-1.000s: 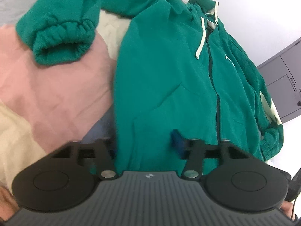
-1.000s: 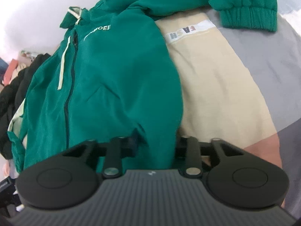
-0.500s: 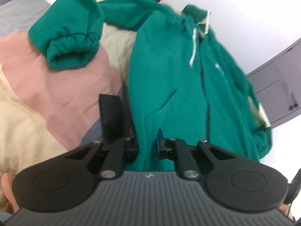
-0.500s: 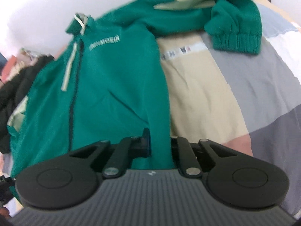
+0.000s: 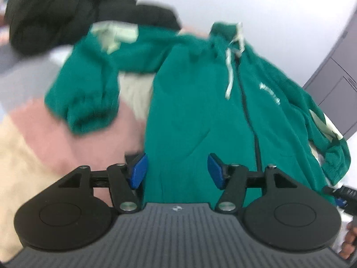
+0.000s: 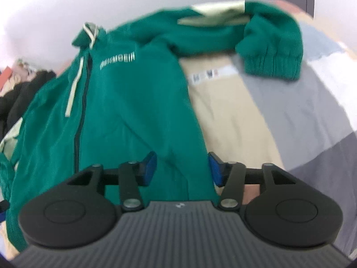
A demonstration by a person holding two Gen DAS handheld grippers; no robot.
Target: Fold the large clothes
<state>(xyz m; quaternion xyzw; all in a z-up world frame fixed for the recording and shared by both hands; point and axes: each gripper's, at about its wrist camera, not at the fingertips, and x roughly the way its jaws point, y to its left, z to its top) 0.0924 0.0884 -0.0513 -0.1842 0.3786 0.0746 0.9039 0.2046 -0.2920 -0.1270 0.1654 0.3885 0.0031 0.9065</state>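
A green zip hoodie point(image 5: 200, 116) is being displayed front-up on a bed's patchwork cover point(image 6: 279, 111) of beige, grey and pink, with one sleeve point(image 6: 270, 47) bent back so that its cuff is lying on the cover. The left hand-held gripper point(image 5: 176, 170) is being held above the hem edge, its jaws having just been opening, with nothing being pressed by the blue pads. The right hand-held gripper point(image 6: 181, 169) is likewise being held apart (fabric below, ungripped). Dark clothing point(image 5: 67, 15) is being kept beyond the hoodie.
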